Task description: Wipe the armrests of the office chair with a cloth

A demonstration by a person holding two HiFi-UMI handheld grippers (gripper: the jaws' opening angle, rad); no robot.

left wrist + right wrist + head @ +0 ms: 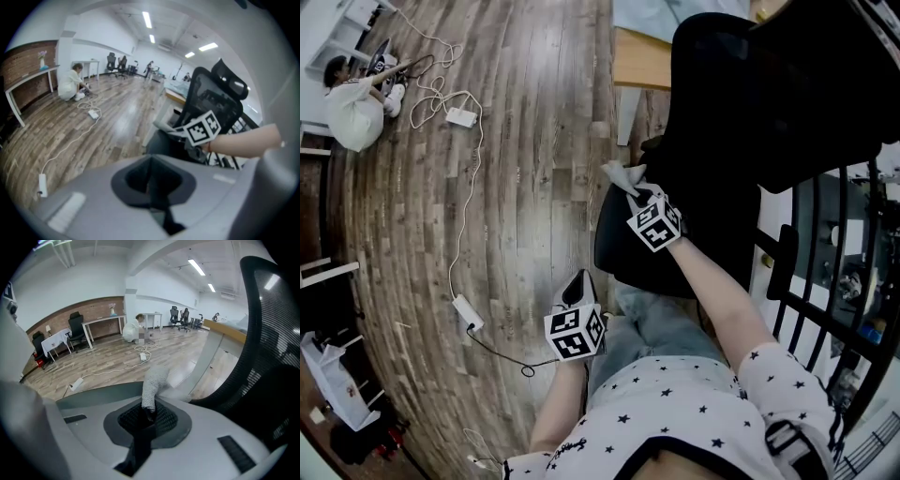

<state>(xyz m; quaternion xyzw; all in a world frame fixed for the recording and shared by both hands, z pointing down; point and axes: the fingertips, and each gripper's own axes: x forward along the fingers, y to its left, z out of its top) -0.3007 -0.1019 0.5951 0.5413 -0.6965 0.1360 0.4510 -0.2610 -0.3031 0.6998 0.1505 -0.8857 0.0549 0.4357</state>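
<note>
The black office chair [741, 103] stands at the upper right of the head view, its seat [623, 244] toward me. My right gripper [635, 193] hovers over the seat's left front edge, shut on a grey cloth [623, 174] that sticks out past its tips. In the right gripper view the cloth [152, 385] rises from the shut jaws, with the mesh backrest [272, 348] close on the right. My left gripper [578, 281] hangs lower, left of the seat, shut with nothing in it. The left gripper view shows the chair [211, 98] and the right gripper's marker cube [201, 130] ahead.
White cables and power strips [461, 117] trail over the wooden floor [516, 187]. A person [354, 108] crouches at the far left. A wood-topped desk [639, 58] stands behind the chair. Black metal bars [825, 281] rise at the right.
</note>
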